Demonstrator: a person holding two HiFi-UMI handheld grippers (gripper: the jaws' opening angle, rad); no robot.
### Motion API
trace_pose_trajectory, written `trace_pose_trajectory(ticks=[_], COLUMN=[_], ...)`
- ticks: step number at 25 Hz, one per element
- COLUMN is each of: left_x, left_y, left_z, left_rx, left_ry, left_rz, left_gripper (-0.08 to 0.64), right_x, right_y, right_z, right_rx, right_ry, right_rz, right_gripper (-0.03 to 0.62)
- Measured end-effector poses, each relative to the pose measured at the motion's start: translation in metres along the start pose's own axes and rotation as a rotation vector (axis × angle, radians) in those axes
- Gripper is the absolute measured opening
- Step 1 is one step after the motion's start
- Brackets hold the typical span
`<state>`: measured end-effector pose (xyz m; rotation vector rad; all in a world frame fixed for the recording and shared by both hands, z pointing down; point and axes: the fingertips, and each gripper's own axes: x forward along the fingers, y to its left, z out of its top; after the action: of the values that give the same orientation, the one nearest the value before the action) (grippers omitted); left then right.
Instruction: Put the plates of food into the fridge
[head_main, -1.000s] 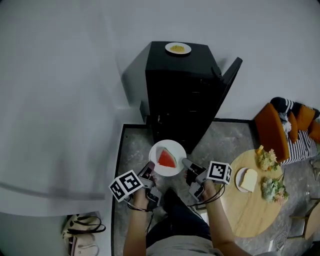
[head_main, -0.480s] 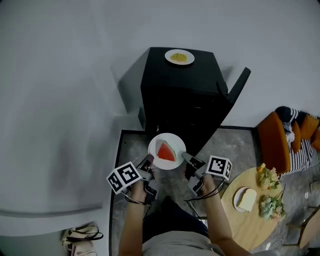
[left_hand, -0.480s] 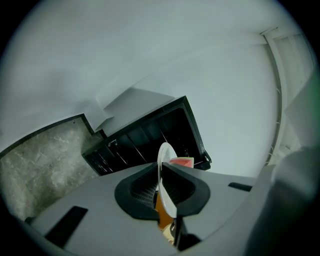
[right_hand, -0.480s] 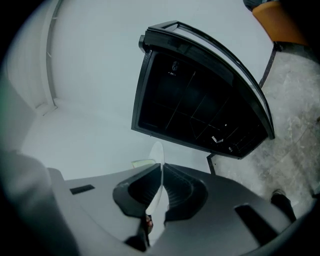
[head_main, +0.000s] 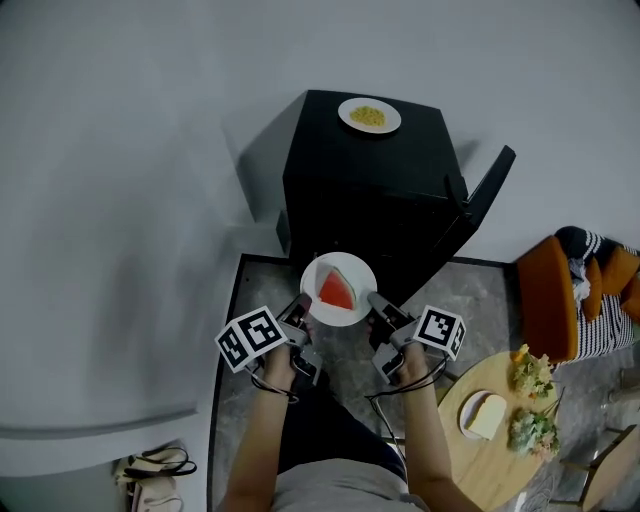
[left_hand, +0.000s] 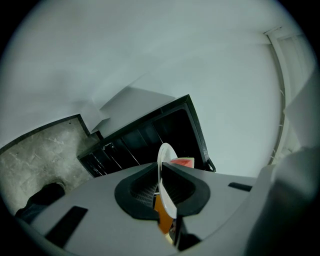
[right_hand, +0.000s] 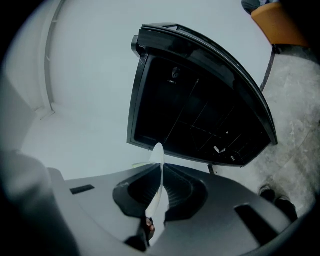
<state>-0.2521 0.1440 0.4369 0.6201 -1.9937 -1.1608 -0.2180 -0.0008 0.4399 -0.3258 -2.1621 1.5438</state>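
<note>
A white plate (head_main: 339, 290) carrying a red watermelon wedge (head_main: 336, 291) hangs in front of the small black fridge (head_main: 370, 190), whose door (head_main: 487, 196) stands open to the right. My left gripper (head_main: 303, 318) is shut on the plate's left rim (left_hand: 163, 160), and my right gripper (head_main: 375, 306) is shut on its right rim (right_hand: 158, 157). The fridge's dark open inside (right_hand: 200, 115) with its wire shelves fills the right gripper view. On top of the fridge rests a second white plate of yellow food (head_main: 369, 115).
A round wooden table (head_main: 495, 430) at lower right holds a plate with bread (head_main: 483, 415) and flowers (head_main: 527, 400). An orange chair (head_main: 545, 295) stands right of the fridge. A bag (head_main: 150, 480) lies on the floor at lower left. White walls surround the fridge.
The plate and both grippers have come closer to the open fridge as the person stepped forward. The round table has slid toward the lower right of the head view.
</note>
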Motion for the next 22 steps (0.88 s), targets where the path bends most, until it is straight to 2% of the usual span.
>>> trace_pose_trajectory(ticks=[6, 13, 22], left_x=[0.025, 0.061, 0.103], left_y=[-0.003, 0.005, 0.007], left_z=[0.022, 0.050, 0.074], left_rx=[-0.012, -0.046, -0.054], left_ry=[-0.006, -0.023, -0.054], left_rz=[-0.021, -0.021, -0.008], left_gripper=[0.029, 0.028, 0.029], right_x=[0.025, 0.063, 0.101], right_y=[-0.001, -0.005, -0.017], right_z=[0.024, 0.052, 0.091], right_rx=[0.005, -0.013, -0.030], right_ry=[-0.039, -0.077, -0.148], right_rz=[-0.002, -0.032, -0.067], right_gripper=[0.025, 0.025, 0.025])
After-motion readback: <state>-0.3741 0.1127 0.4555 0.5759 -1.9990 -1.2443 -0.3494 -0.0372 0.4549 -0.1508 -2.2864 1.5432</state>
